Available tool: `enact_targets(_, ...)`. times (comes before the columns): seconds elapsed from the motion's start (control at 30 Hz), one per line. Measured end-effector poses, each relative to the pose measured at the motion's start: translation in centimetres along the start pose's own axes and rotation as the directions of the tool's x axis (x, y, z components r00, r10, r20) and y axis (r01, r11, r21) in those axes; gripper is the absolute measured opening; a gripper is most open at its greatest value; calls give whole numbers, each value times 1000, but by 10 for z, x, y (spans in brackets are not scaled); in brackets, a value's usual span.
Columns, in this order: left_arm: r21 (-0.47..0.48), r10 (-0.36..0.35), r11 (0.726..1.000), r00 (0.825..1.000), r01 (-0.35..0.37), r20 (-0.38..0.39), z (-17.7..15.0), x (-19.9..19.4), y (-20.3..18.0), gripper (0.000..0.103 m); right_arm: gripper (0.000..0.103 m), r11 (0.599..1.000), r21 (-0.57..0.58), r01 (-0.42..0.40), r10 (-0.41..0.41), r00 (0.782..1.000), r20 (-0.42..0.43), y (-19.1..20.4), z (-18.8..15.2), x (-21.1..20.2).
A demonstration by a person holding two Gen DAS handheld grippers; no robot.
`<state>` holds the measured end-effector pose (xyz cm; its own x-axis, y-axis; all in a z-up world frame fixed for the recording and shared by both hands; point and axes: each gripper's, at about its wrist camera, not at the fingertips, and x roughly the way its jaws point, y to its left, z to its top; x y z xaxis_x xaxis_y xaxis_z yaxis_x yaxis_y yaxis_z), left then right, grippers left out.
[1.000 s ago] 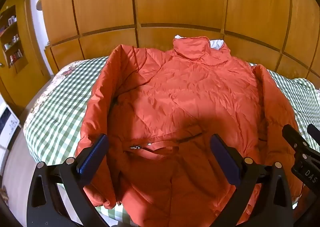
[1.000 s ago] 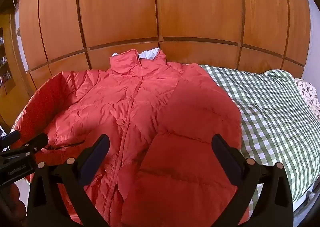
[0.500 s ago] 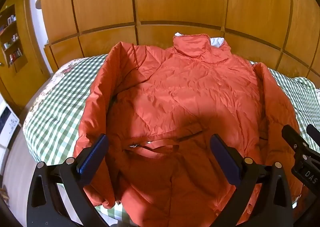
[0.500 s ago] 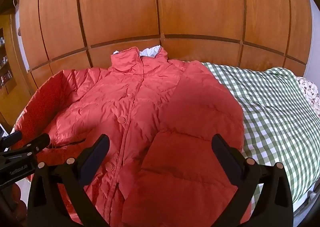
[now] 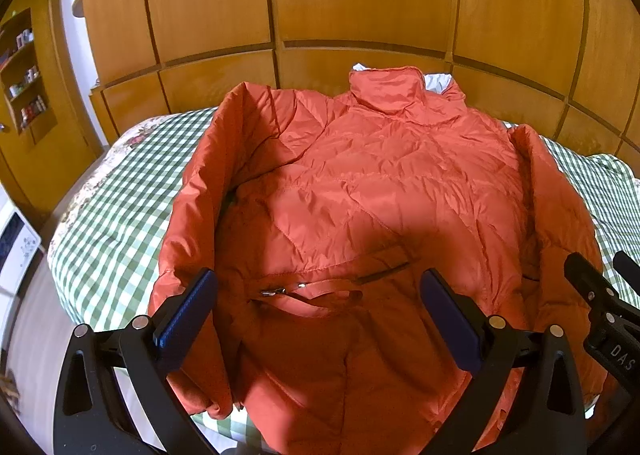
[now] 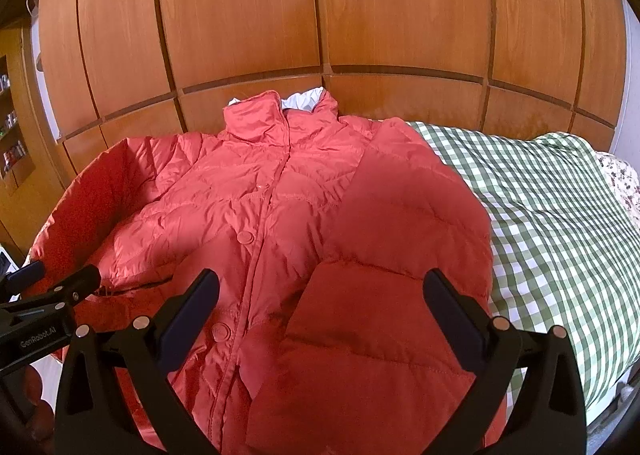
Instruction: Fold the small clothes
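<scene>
Left wrist view: my left gripper [image 5: 316,311] has fingers wide apart, holding nothing, above the orange jacket [image 5: 380,207], which lies front-up on the checked bed cover [image 5: 120,211]; collar at 12 o'clock. Right wrist view: right gripper [image 6: 320,311] also spread, empty, over jacket's hem; sleeve [image 6: 400,255] folded across the front, approx. 5 o'clock.
</scene>
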<state>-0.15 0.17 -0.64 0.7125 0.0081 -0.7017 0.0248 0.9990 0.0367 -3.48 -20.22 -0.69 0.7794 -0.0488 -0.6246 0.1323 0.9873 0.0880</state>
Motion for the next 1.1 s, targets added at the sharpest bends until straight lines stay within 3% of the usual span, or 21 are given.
enact_targets(0.7, 0, -2, 1000, 1000, 2, -15, -3, 3, 5, 100, 101, 1000, -11, -9, 9, 999, -33, 4, -4, 9)
enact_targets(1.1, 10, 17, 1000, 999, -17, -48, -2, 11, 4, 100, 101, 995, -95, 20, -28, 996, -87, 10, -16, 23)
